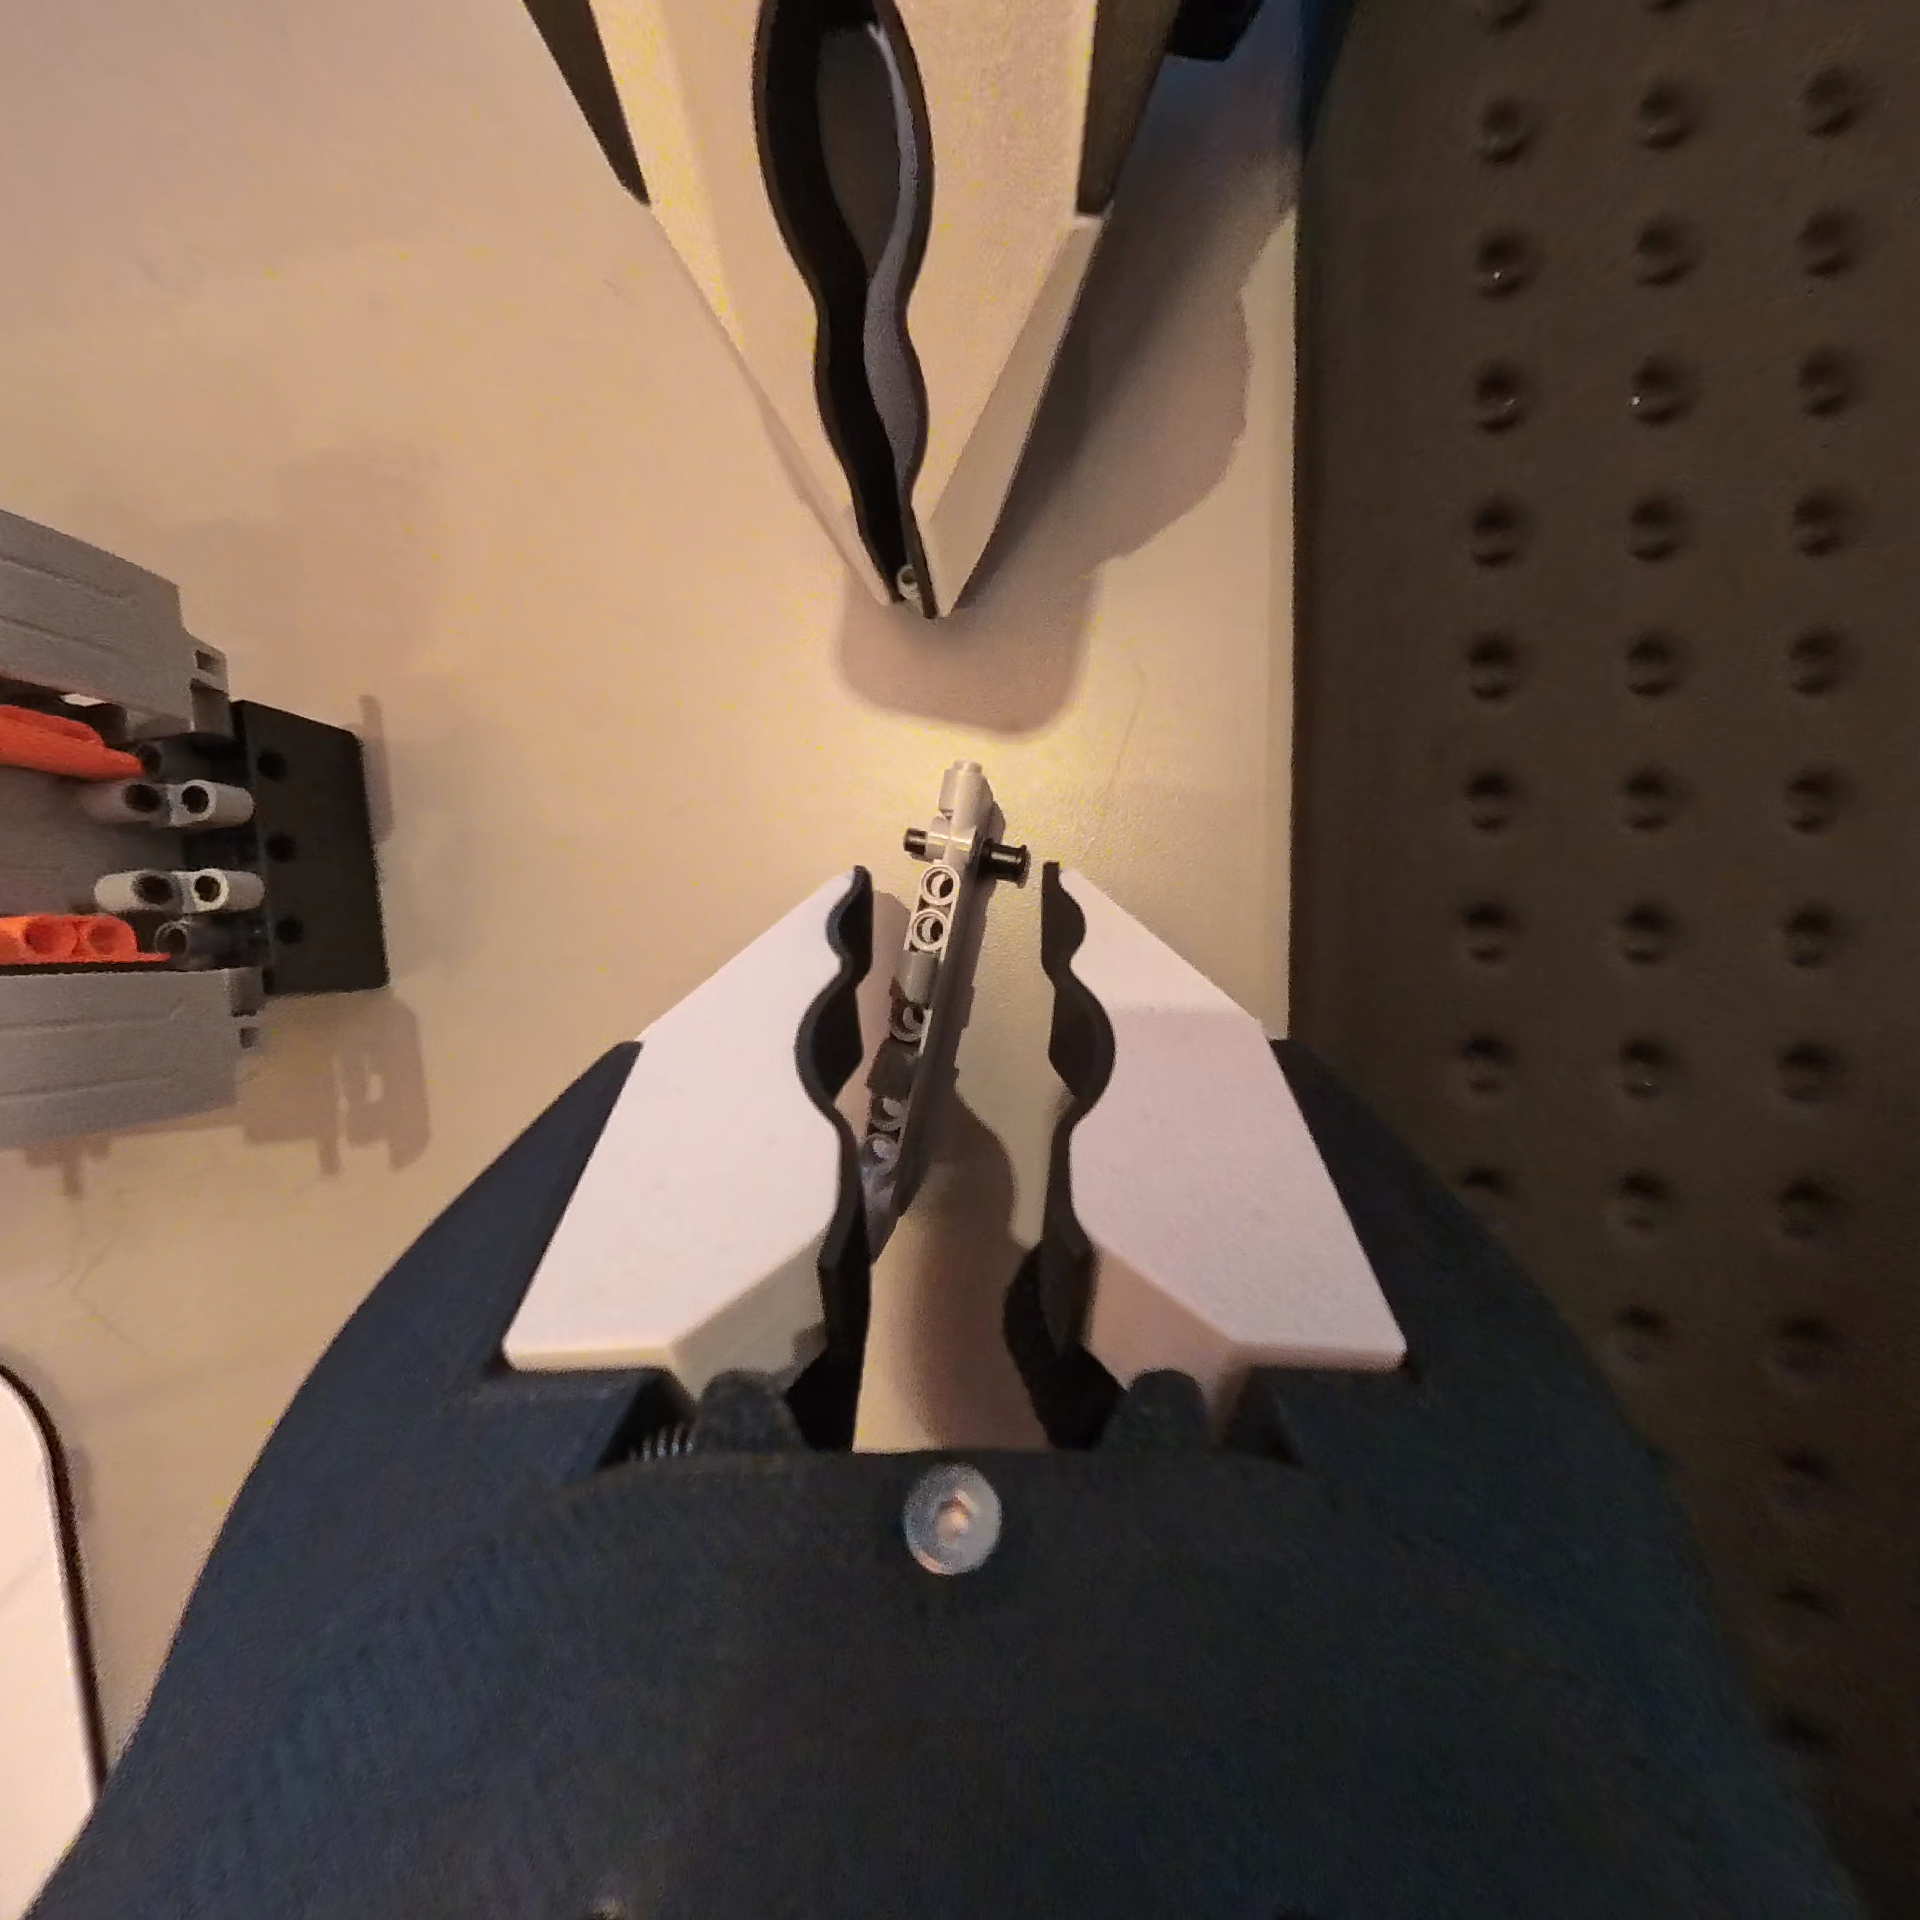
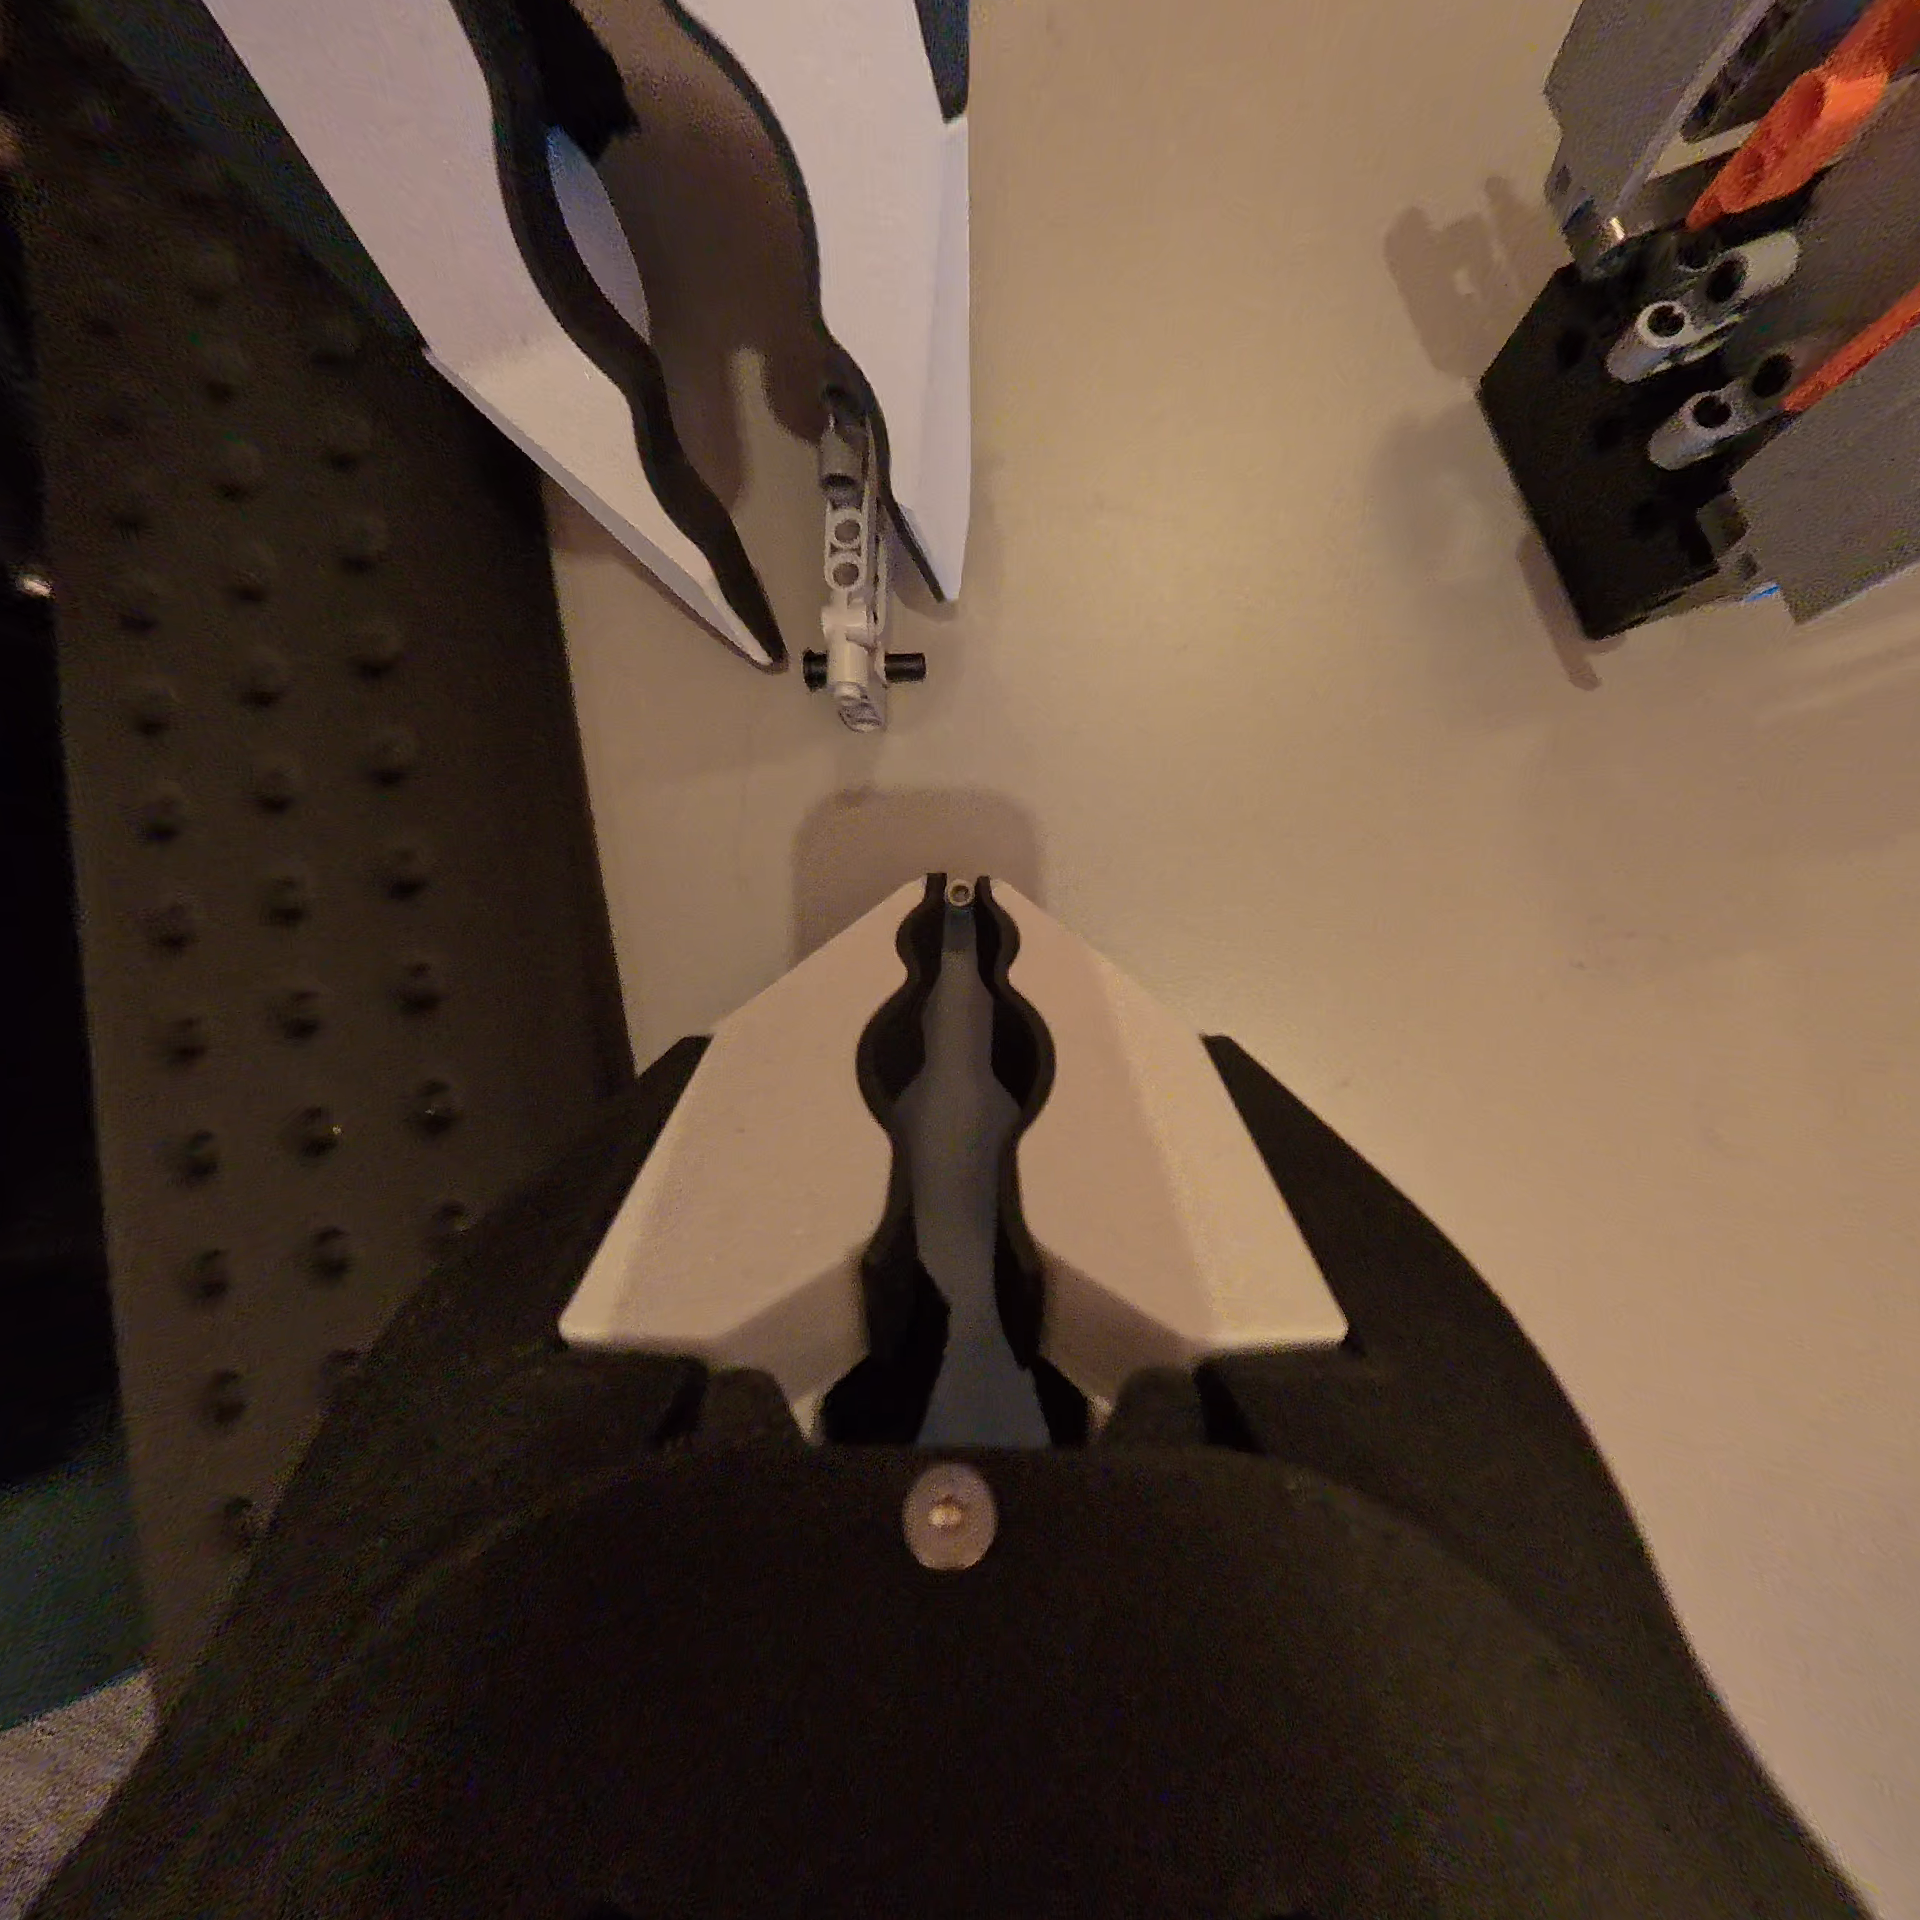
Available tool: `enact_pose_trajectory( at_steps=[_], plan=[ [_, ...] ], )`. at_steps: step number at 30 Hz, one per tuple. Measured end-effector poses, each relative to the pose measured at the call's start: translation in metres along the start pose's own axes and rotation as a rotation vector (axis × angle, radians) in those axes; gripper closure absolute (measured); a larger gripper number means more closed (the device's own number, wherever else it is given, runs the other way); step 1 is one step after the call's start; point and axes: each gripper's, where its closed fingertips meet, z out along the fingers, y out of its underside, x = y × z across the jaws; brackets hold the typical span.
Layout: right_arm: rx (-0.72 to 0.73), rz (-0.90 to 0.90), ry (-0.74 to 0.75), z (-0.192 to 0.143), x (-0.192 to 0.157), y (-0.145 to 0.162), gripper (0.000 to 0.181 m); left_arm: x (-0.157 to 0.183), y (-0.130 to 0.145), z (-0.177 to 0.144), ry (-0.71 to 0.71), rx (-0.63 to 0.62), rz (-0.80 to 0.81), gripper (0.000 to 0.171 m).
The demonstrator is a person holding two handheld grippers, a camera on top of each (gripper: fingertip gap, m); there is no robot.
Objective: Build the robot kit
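Between the left fingers: a grey holed beam (image 1: 930, 935) (image 2: 850, 540) stands on edge, with a black cross pin (image 1: 966, 850) (image 2: 862, 665) through its far end.
Left gripper (image 1: 954, 878) (image 2: 854, 623): spread. The beam leans on one black pad, with a clear gap to the other, so nothing pinches it.
Beam's long axis: roughly along the left fingers, tilted a little off their centre line. The pinned end juts just past the fingertips.
Right gripper (image 2: 961, 881) (image 1: 920, 608): pressed together, pinching a small grey peg (image 2: 961, 891) (image 1: 906, 582) at its very tips.
Facing: the two grippers point nose to nose over the pale table (image 1: 520, 416) (image 2: 1351, 935). The beam's pinned end points towards the peg, near it but apart, with a strip of bare table between.
Nearer gripper: the left surrounds the beam, and the right lies off its free end.
Off to the side: a grey, black and orange brick model (image 1: 156, 831) (image 2: 1714, 364) sits well apart from both.
Other flank: a dark studded mat (image 1: 1610, 727) (image 2: 291, 727) runs along the table edge, just beside the grippers.
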Motion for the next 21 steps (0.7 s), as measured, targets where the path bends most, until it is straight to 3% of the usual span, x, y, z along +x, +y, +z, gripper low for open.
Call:
enact_pose_trajectory(
  at_steps=[9,21],
  plan=[
    [-0.058,-0.085,0.060,-0.0014,-0.0006,0.0025,0.174,0.0003,0.0019,0.0024,0.009,-0.010,0.006,0.149],
    [-0.039,-0.069,0.052,-0.0002,0.0003,-0.0024,0.178,0.0005,0.0022,0.0062,0.021,-0.027,0.009,0.157]
  ],
)
